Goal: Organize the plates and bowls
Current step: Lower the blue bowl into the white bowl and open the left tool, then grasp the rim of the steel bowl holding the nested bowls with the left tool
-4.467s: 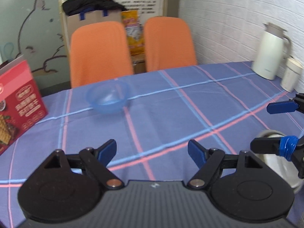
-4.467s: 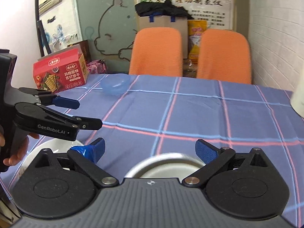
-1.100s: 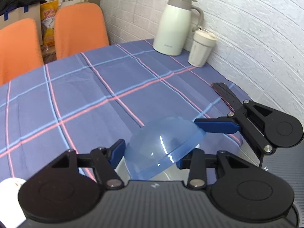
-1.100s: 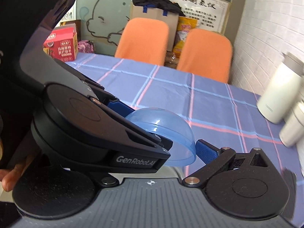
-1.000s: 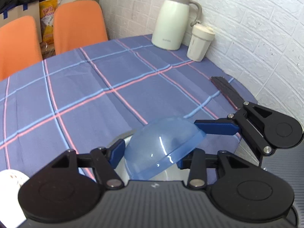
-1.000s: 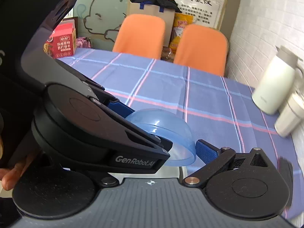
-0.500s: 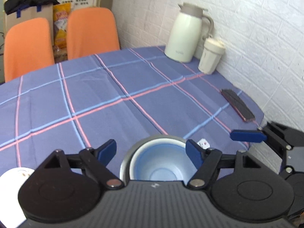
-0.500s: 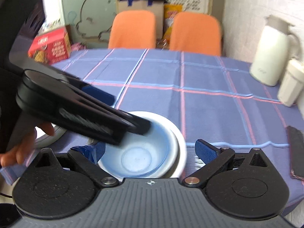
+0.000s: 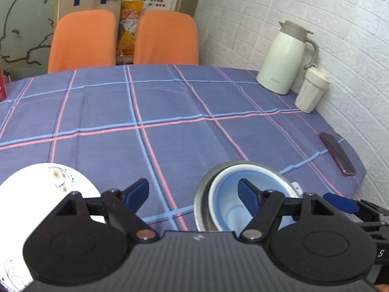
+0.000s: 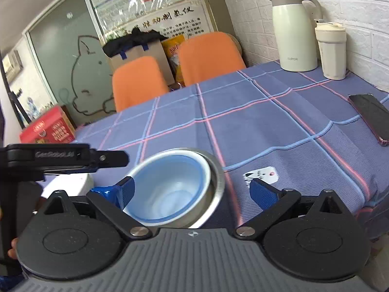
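Observation:
A translucent blue bowl [image 9: 228, 206] sits upright inside a white bowl [image 9: 214, 189], which rests in a steel bowl [image 9: 201, 192] near the table's front edge. My left gripper [image 9: 192, 194] stands open just left of the stack, its right finger over the bowls' rim and nothing pressed between its pads. A white patterned plate [image 9: 48, 187] lies to its left. In the right wrist view the blue bowl [image 10: 170, 185] and steel rim [image 10: 216, 170] lie below my open right gripper [image 10: 193, 191], whose left finger overlaps the rim. The left gripper's finger [image 10: 109, 157] shows at the left.
A cream thermos jug [image 9: 284, 58] and a lidded cup [image 9: 311, 92] stand by the brick wall. A dark phone [image 9: 336, 153] lies near the table's right edge. Two orange chairs [image 9: 82, 41] stand behind the table, and a red box [image 10: 48, 129] sits at the far left.
The left gripper held the blue bowl tilted above the stack; it let go, the bowl now sits in the white bowl, and the gripper shifted left. The right gripper rolled and sank.

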